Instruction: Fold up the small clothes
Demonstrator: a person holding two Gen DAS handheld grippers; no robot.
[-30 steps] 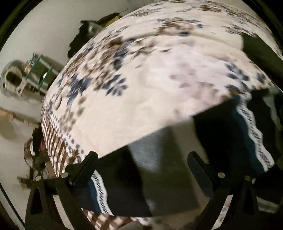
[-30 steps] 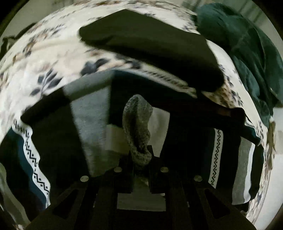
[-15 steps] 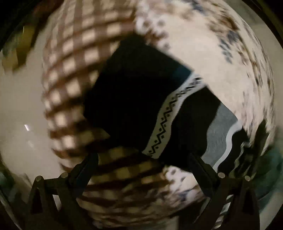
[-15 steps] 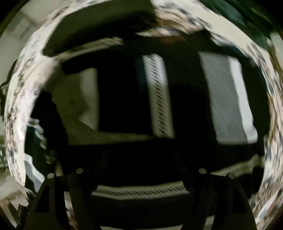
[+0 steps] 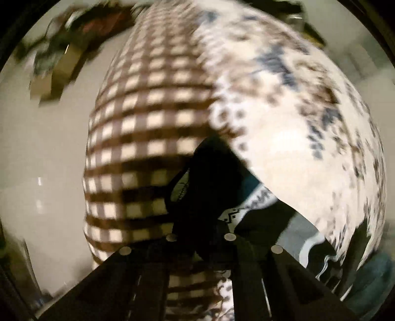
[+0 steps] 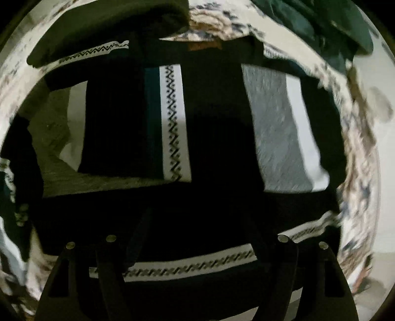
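Note:
A dark sweater (image 6: 217, 138) with white zigzag bands, grey panels and a teal stripe lies spread on a floral tablecloth (image 6: 358, 158). My right gripper (image 6: 195, 222) is open and empty just above its lower part. In the left wrist view, my left gripper (image 5: 201, 237) is shut on a dark end of the sweater (image 5: 217, 177) with a white patterned band, near the table's edge where the cloth (image 5: 153, 118) turns checkered.
A dark folded garment (image 6: 106, 27) lies beyond the sweater. A dark green garment pile (image 6: 321, 22) sits at the far right. The floor (image 5: 37, 153) and blurred clutter (image 5: 61, 59) show left of the table.
My right gripper let go of a grey cuff and opened over the sweater. My left gripper swung to the table edge and shut on the sweater's dark end.

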